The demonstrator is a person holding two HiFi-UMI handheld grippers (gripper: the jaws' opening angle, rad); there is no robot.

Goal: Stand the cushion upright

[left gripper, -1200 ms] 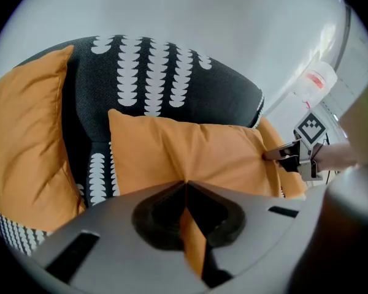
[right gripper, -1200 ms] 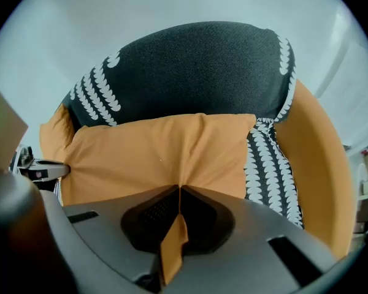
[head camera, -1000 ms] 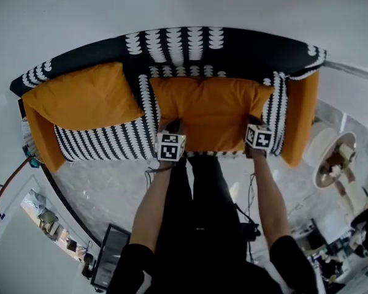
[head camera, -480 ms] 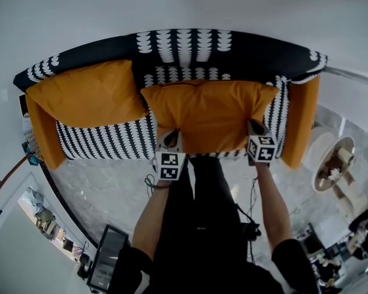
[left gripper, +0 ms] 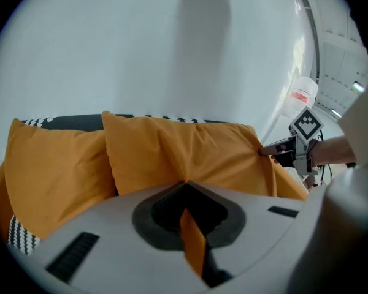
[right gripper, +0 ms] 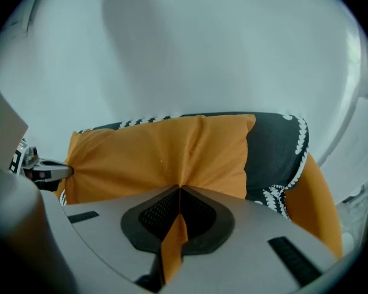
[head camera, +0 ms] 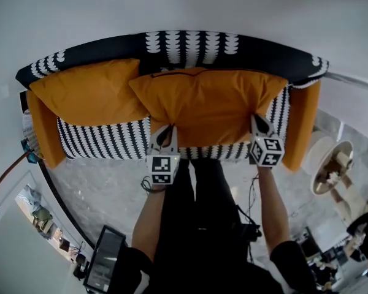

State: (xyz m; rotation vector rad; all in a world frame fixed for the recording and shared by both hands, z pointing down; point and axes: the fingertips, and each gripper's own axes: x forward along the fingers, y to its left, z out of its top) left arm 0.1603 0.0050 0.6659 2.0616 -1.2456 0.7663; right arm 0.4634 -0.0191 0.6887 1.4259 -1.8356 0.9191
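The large orange cushion (head camera: 208, 106) is lifted at its front edge and leans back toward the backrest of the black-and-white sofa (head camera: 190, 45). My left gripper (head camera: 167, 132) is shut on the cushion's lower left corner, and a fold of orange fabric is pinched between its jaws (left gripper: 185, 185). My right gripper (head camera: 256, 120) is shut on the lower right corner, again with fabric in the jaws (right gripper: 179, 192). In each gripper view the cushion (left gripper: 184, 155) (right gripper: 165, 152) stretches across to the other gripper (left gripper: 276, 149) (right gripper: 49, 170).
A second orange cushion (head camera: 86, 94) leans at the sofa's left, partly overlapped by the held one. Orange armrests (head camera: 303, 121) (head camera: 43, 127) close both ends. A round side table (head camera: 334, 164) stands to the right and a screen (head camera: 104, 259) sits on the floor at lower left.
Both grippers have risen with the cushion's front corners. The cushion has tipped up from lying on the seat toward the backrest and now covers the seat's pattern behind it.
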